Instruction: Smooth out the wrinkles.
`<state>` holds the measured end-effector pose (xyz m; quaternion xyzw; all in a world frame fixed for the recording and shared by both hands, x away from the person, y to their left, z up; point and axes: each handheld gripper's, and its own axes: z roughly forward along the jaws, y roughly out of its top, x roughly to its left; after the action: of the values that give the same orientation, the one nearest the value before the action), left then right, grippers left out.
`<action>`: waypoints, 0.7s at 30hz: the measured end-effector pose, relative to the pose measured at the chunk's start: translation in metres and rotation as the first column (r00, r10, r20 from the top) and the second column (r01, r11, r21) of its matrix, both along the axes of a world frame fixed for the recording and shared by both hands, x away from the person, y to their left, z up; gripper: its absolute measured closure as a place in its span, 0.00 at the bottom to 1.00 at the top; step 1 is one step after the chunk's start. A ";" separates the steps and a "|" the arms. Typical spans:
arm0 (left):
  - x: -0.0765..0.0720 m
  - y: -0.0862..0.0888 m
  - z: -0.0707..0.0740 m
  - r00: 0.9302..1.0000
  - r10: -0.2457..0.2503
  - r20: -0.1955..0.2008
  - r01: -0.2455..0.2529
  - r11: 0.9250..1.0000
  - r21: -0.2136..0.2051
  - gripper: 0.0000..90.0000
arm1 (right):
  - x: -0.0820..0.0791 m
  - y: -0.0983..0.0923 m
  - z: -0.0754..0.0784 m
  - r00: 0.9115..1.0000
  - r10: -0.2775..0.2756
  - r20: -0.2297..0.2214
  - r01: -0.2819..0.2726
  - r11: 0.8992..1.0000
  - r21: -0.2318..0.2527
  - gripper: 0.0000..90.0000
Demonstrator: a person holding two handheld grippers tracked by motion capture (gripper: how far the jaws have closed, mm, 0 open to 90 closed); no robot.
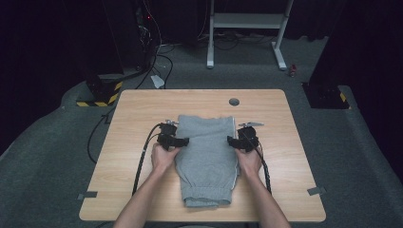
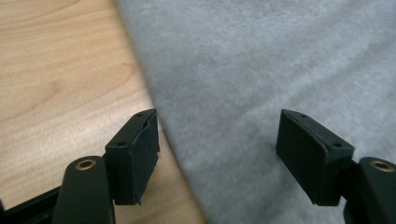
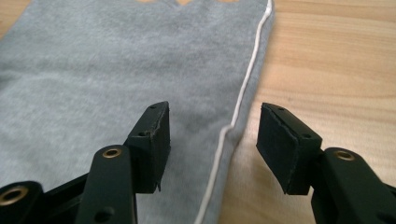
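Note:
A folded grey garment (image 1: 207, 156) with a gathered cuff end toward the person lies on the middle of the wooden table (image 1: 133, 114). My left gripper (image 1: 183, 141) is at its left edge, jaws open. In the left gripper view that gripper (image 2: 217, 156) straddles the cloth's edge (image 2: 261, 70), pads clear of it. My right gripper (image 1: 231, 141) is at the garment's right edge, open as well. In the right gripper view it (image 3: 212, 147) straddles the white-piped hem (image 3: 247, 79) of the grey cloth (image 3: 116, 70) without pressing it.
A round cable hole (image 1: 234, 101) sits near the table's far edge. Black cables (image 1: 142, 156) trail from the grippers over the table's front. Beyond the table stand a white frame (image 1: 247, 28) and dark equipment with hazard-striped bases (image 1: 97, 97).

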<state>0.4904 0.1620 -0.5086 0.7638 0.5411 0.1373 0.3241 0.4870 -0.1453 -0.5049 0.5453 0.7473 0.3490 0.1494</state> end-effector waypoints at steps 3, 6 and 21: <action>0.004 -0.002 -0.001 1.000 0.018 -0.007 -0.018 1.000 0.011 0.32 | 0.005 0.004 -0.001 1.000 -0.012 -0.003 0.012 1.000 -0.012 0.49; 0.006 -0.009 -0.001 1.000 0.001 -0.003 -0.001 0.999 0.037 0.32 | 0.012 0.008 -0.002 1.000 -0.021 -0.015 0.021 0.999 -0.032 0.49; 0.005 -0.021 0.000 0.996 -0.084 0.025 0.081 0.990 0.115 0.63 | 0.020 0.030 -0.004 0.994 0.103 -0.020 -0.105 0.980 -0.167 0.81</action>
<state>0.4956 0.1414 -0.5081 0.8007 0.4953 0.1659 0.2934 0.5066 -0.1151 -0.5089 0.4930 0.8024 0.2889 0.1722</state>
